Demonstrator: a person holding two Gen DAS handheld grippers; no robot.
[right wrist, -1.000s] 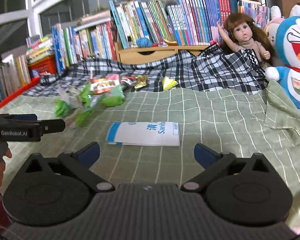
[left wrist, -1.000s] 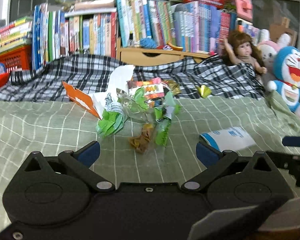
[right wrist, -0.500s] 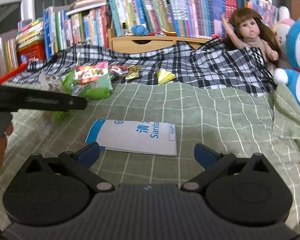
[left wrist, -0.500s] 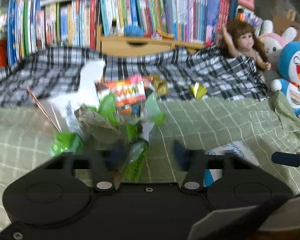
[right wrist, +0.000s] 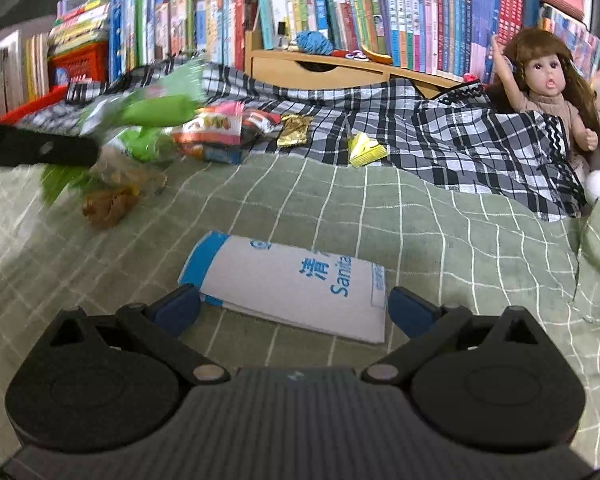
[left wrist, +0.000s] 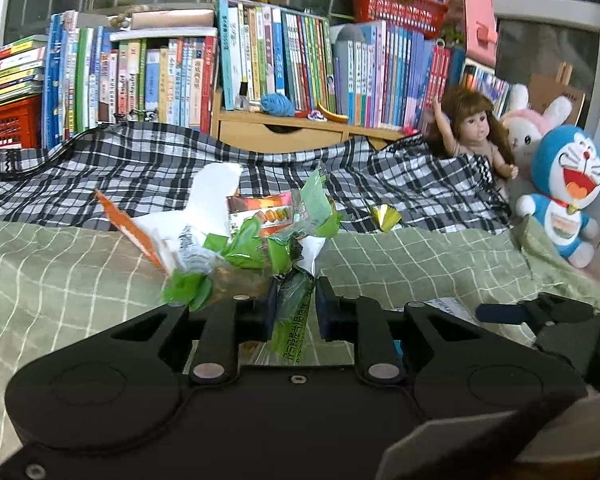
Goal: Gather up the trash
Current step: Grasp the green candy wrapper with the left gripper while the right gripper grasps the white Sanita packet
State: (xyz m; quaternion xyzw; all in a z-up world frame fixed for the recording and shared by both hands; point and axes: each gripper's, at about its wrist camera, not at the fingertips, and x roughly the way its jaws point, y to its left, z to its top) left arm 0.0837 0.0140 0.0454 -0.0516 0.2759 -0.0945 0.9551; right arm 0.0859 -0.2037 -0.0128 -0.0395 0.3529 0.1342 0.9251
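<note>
One green snack wrapper [left wrist: 294,312] is pinched tight in the left gripper [left wrist: 294,304], just above the green checked bedsheet [right wrist: 440,240]. One white tissue pack [right wrist: 288,280] is seen lying flat on that sheet between the right gripper's [right wrist: 294,308] wide-spread fingers, untouched. Two small foil wrappers [right wrist: 294,130] are spotted further back.

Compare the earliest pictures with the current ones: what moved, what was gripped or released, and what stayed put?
The left gripper closed from wide open onto the crinkled green plastic wrapper bundle. The right gripper, open throughout, moved up to the white-and-blue flat sanitary packet, which now lies between its fingers, ungripped. The yellow folded wrapper, brown-haired doll and green checked bedsheet stayed put.
</note>
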